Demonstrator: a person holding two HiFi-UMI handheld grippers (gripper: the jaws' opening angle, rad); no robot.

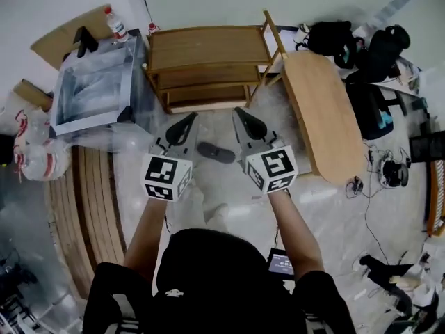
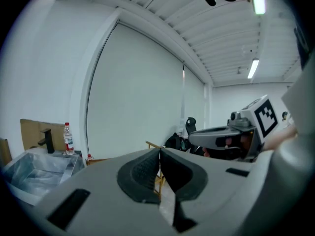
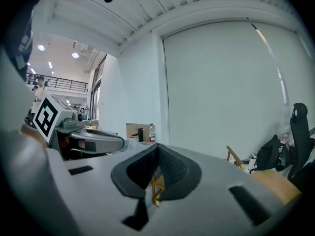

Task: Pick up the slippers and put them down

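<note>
Slipper point(image 1: 215, 152): one dark one, flat on the floor between the two grippers and near the wooden rack point(image 1: 208, 65). Left gripper point(image 1: 184, 124): jaws pressed together, empty, held above the floor. Right gripper point(image 1: 243, 120): same, closed on nothing. Risk: coming down with jaws closed would shove the slipper aside. I see no second slipper, so it may get missed.

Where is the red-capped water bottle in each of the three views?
Head view: water bottle upper left, near the wall.
Left gripper view: water bottle near the left edge, just below mid-height.
Right gripper view: water bottle small, just left of centre, above the jaws.
Shared landmark: the brown cardboard sheet beside it.
</note>
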